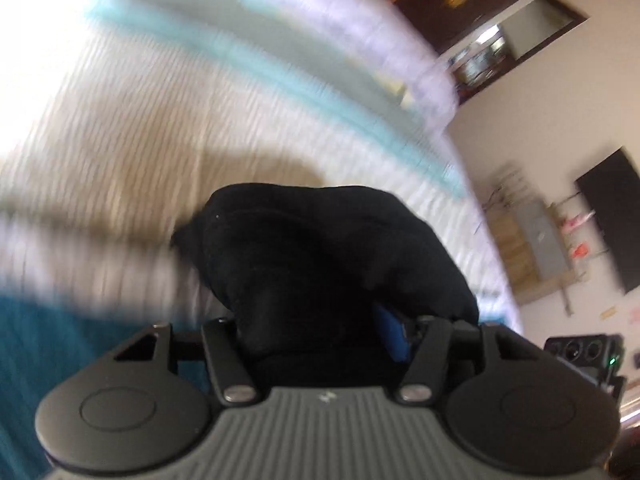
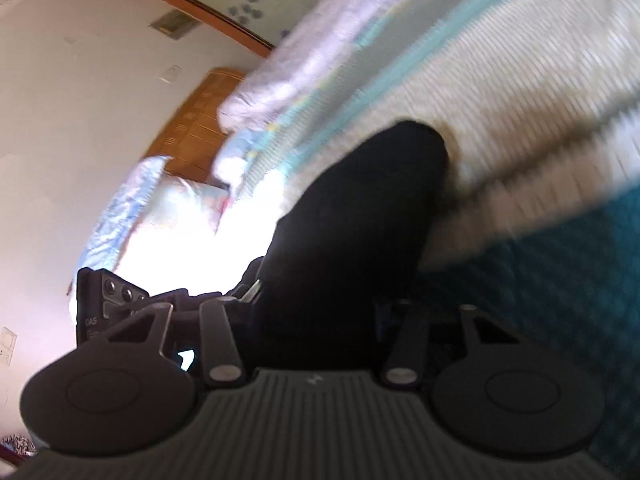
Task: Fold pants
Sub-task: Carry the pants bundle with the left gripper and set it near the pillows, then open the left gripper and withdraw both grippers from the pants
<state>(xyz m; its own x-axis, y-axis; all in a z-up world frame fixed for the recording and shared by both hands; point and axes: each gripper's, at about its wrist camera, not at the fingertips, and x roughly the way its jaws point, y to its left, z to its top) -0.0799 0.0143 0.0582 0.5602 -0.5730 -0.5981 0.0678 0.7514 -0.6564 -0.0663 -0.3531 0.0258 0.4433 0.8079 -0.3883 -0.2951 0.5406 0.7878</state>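
Observation:
The black pants (image 1: 320, 256) bunch over my left gripper (image 1: 328, 332) and hide its fingers; the jaws look closed on the cloth, held above the bed. In the right wrist view the black pants (image 2: 360, 224) hang in a long fold out of my right gripper (image 2: 320, 320), which is shut on them, fingers hidden. Both views are motion-blurred. The other gripper's body shows at the right edge of the left wrist view (image 1: 584, 356) and at the left of the right wrist view (image 2: 108, 300).
A bed with a cream ribbed cover (image 1: 132, 128) with light blue stripes and a teal part (image 2: 560, 280) lies below. Pillows and a bundled quilt (image 2: 320, 44) sit near a wooden headboard (image 2: 196, 120). Walls, a dark cabinet (image 1: 472, 4) and a wall TV (image 1: 616, 216) stand beyond.

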